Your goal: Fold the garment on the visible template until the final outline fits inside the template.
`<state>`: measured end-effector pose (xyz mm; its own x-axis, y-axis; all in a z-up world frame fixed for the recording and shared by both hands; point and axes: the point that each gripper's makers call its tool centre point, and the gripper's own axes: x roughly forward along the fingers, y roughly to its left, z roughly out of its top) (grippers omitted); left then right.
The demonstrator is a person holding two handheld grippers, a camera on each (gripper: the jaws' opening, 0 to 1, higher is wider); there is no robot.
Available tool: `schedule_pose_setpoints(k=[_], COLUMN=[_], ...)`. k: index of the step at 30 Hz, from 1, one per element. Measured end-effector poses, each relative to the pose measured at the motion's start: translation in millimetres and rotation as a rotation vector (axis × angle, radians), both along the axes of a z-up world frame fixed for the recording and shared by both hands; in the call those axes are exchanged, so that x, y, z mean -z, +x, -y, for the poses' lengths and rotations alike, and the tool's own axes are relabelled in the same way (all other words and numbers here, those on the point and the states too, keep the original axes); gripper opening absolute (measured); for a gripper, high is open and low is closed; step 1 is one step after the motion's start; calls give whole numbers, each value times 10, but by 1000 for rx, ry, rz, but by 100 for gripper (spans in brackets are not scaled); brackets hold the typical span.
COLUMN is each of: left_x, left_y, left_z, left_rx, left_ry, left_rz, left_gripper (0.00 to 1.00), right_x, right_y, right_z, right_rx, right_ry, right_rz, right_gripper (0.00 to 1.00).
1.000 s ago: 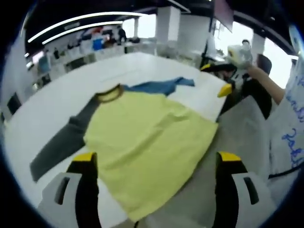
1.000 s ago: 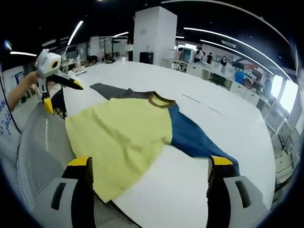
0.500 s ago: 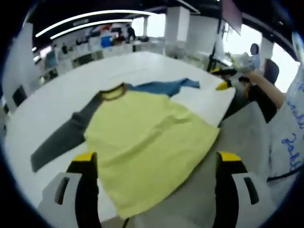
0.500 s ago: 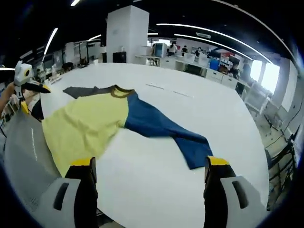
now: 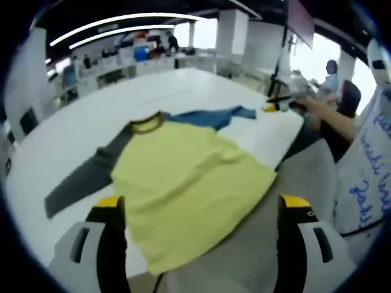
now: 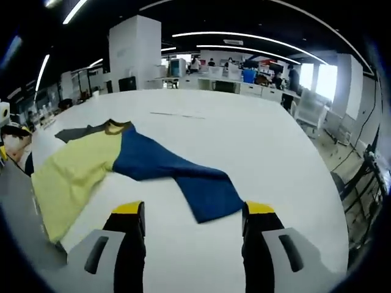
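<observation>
A long-sleeved shirt lies flat on the white table (image 5: pixel 73 116). It has a yellow body (image 5: pixel 189 180), a dark grey sleeve (image 5: pixel 82 180), a blue sleeve (image 5: pixel 204 116) and a brown collar (image 5: pixel 144 122). My left gripper (image 5: pixel 202 204) stands open over the yellow hem, with nothing between its jaws. My right gripper (image 6: pixel 193 210) is open just short of the blue sleeve's cuff (image 6: pixel 208 198), its jaws fairly close together. In the left gripper view a hand holds the right gripper (image 5: pixel 282 104) beside that cuff. The yellow body (image 6: pixel 67 174) spreads to the left in the right gripper view.
A grey mesh surface (image 5: pixel 287 177) adjoins the table's near edge, and the yellow hem reaches over it. A person's sleeve with blue writing (image 5: pixel 366 183) is at the right. Desks, a white pillar (image 6: pixel 135 52) and seated people fill the room behind.
The right gripper view has swung from the yellow body to the blue sleeve's cuff, and its jaws stand closer together. The left gripper view has barely shifted.
</observation>
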<state>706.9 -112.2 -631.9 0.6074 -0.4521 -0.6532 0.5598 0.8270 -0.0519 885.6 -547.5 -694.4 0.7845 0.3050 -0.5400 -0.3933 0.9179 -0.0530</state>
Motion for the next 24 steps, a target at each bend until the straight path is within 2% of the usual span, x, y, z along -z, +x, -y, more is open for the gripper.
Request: schedule_pose_setpoints(k=[4, 6, 9, 11, 14, 18, 21, 24], left_x=[-74, -84, -92, -110, -149, -140, -138, -159], left_y=[44, 22, 6, -6, -8, -8, -14, -27], left_z=[-75, -93, -98, -91, -76, -103, -104, -85], left_rx=[-41, -50, -61, -66, -75, -89, -104, -110], left_ry=[8, 4, 21, 22, 9, 28, 23, 21], left_rz=[47, 38, 41, 42, 54, 58, 55, 56], left_gripper=[100, 100, 100, 100, 100, 99, 99, 99], right_x=[89, 171, 290, 374, 459, 623, 740, 770], right_y=[153, 284, 369, 431, 498, 542, 575, 592], right_z=[134, 280, 421, 513, 580, 640, 691, 697], right_rx=[41, 70, 98, 131, 159, 183, 197, 209], right_ry=[51, 63, 43, 57, 87, 103, 106, 131], right_rz=[-23, -25, -41, -48, -52, -104, -119, -114], right_gripper=[51, 47, 42, 39, 35, 32, 30, 29])
